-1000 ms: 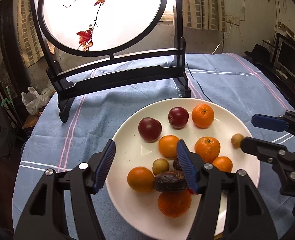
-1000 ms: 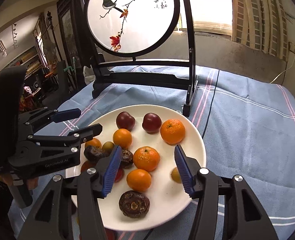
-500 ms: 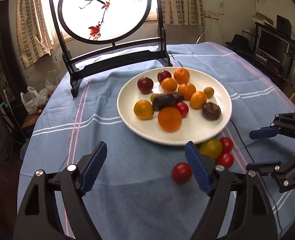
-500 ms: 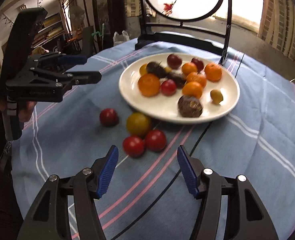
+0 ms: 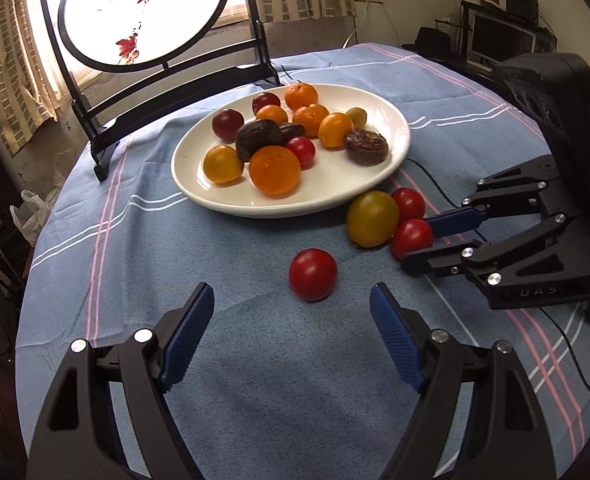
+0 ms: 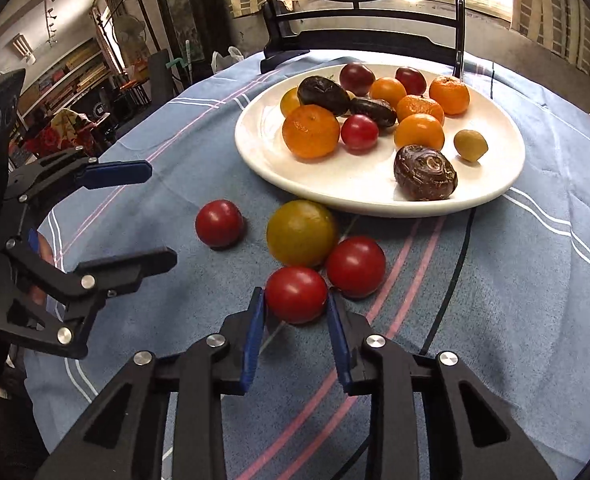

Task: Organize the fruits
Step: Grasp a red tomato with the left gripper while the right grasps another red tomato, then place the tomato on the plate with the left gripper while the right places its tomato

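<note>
Right claw (image 6: pixel 297 312), jaws just closing, clamps my small round red tomato (image 6: pixel 296 294) between its pads: smooth, soft-skinned, probably light; I grip its widest middle gently.

The red tomato (image 6: pixel 296 294) between the right gripper's (image 6: pixel 297 322) ribbed blue pads (image 6: pixel 253 338) has a smooth, glossy skin, like the yellow-green one (image 6: pixel 301 233) just beyond it. The cloth (image 5: pixel 255 380) under both grippers is matt blue woven fabric with pink and white stripes, while the plate (image 6: pixel 491 172) further ahead looks like glazed white ceramic. The left gripper's (image 5: pixel 293 334) arms are matt black plastic with shiny metal pins (image 5: pixel 143 335), and the oranges (image 5: pixel 275 170) on the plate are dimpled beside wrinkled, dull dark fruit (image 5: pixel 366 146).
</note>
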